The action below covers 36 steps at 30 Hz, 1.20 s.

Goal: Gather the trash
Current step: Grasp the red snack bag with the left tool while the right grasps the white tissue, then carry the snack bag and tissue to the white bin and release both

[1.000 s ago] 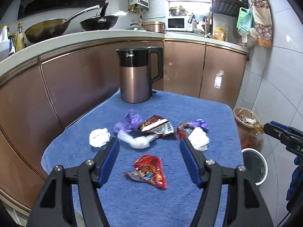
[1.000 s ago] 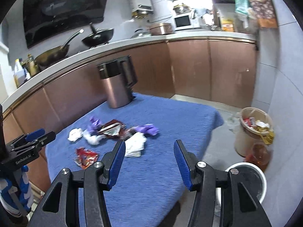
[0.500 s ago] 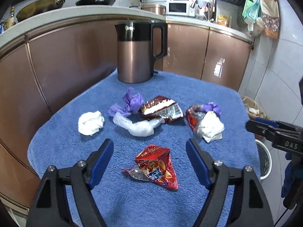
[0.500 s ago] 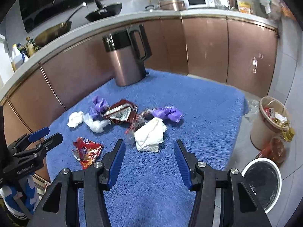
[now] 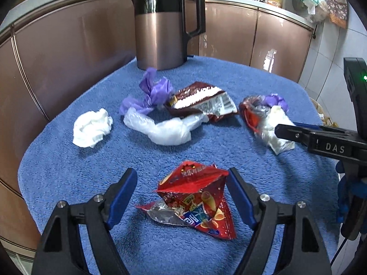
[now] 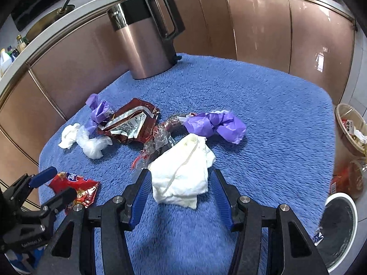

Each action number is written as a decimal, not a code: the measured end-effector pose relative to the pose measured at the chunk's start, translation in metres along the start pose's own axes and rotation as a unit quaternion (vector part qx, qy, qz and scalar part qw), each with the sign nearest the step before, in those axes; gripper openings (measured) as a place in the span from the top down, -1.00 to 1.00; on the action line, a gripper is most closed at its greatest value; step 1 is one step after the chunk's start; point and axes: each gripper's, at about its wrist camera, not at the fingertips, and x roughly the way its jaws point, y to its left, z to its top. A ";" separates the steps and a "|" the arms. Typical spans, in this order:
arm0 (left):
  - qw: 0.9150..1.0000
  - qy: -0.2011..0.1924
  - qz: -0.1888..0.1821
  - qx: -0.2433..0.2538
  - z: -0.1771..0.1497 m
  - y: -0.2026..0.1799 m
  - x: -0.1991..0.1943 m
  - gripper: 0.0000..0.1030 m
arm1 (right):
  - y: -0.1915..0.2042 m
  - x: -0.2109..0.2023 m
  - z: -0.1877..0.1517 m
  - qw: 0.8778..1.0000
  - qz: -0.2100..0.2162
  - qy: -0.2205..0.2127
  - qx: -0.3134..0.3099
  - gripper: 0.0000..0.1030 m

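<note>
Trash lies on a blue towel-covered table (image 5: 229, 80). My left gripper (image 5: 181, 190) is open, its jaws either side of a red snack wrapper (image 5: 197, 201), which also shows in the right wrist view (image 6: 78, 188). My right gripper (image 6: 181, 190) is open, its jaws either side of a crumpled white tissue (image 6: 183, 171). Further back lie a brown wrapper (image 5: 201, 103), a clear plastic bag (image 5: 162, 128), a white tissue ball (image 5: 91, 128), purple plastic (image 5: 153, 91) and a second purple piece (image 6: 215, 126).
A copper electric kettle (image 5: 165, 23) stands at the table's far edge before brown cabinets. A tan waste bin (image 6: 351, 133) with rubbish and a white round bin (image 6: 339, 229) stand on the floor to the right of the table.
Both grippers have moved forward and down toward the table. The left one now brackets the red wrapper and the right one brackets the white tissue. Both stay open.
</note>
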 end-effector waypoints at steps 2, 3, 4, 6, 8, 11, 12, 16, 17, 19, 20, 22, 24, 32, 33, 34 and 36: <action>1.000 0.005 -0.002 0.000 -0.001 0.000 0.004 -0.52 | 0.002 0.006 0.001 1.000 0.001 0.006 -0.003 0.01; 1.000 0.007 -0.003 0.001 -0.002 -0.001 0.006 -0.52 | 0.002 0.008 0.001 1.000 0.001 0.008 -0.003 0.01; 1.000 0.009 -0.004 0.003 -0.003 -0.002 0.008 -0.52 | 0.002 0.010 0.000 1.000 0.000 0.011 -0.003 0.01; 1.000 0.014 -0.006 0.005 -0.004 -0.003 0.011 -0.51 | 0.002 0.013 -0.001 1.000 -0.002 0.012 -0.002 0.02; 1.000 0.022 -0.009 0.007 -0.006 -0.004 0.015 -0.51 | 0.001 0.014 0.000 1.000 -0.004 0.010 -0.001 0.05; 0.999 0.028 -0.011 0.012 -0.008 -0.006 0.022 -0.25 | 0.000 0.015 0.000 1.000 -0.011 0.009 -0.001 0.22; 0.999 0.030 -0.011 0.013 -0.009 -0.006 0.022 -0.09 | 0.000 0.015 0.000 1.000 -0.013 0.009 -0.001 0.33; 0.999 0.029 -0.010 0.020 -0.011 -0.009 0.019 0.27 | -0.002 0.011 -0.003 1.000 -0.013 0.004 0.001 0.62; 0.999 0.027 -0.008 0.024 -0.011 -0.011 0.017 0.31 | -0.001 0.010 -0.004 1.000 -0.013 0.002 -0.001 0.71; 0.999 0.024 -0.009 0.029 -0.010 -0.013 0.014 0.42 | 0.001 0.006 -0.006 1.000 -0.013 -0.002 -0.007 0.78; 0.999 0.020 -0.008 0.030 -0.011 -0.014 0.011 0.43 | 0.003 0.004 -0.006 1.000 -0.014 -0.005 -0.011 0.81; 0.999 0.013 -0.006 0.033 -0.011 -0.016 0.003 0.46 | 0.006 -0.003 -0.008 1.000 -0.015 -0.013 -0.018 0.83; 0.999 0.007 -0.004 0.037 -0.010 -0.017 -0.003 0.47 | 0.008 -0.011 -0.010 1.000 -0.013 -0.019 -0.021 0.84; 0.998 -0.031 0.010 0.061 -0.005 -0.035 -0.038 0.48 | 0.012 -0.045 -0.023 0.999 0.001 -0.035 -0.028 0.85; 0.997 -0.034 0.012 0.064 -0.005 -0.038 -0.042 0.48 | 0.013 -0.049 -0.025 0.999 0.003 -0.037 -0.029 0.85; 0.997 -0.038 0.014 0.068 -0.005 -0.040 -0.046 0.48 | 0.013 -0.055 -0.028 0.999 0.006 -0.039 -0.031 0.85; 0.996 -0.045 0.016 0.072 -0.004 -0.044 -0.053 0.48 | 0.016 -0.062 -0.032 0.998 0.010 -0.042 -0.034 0.85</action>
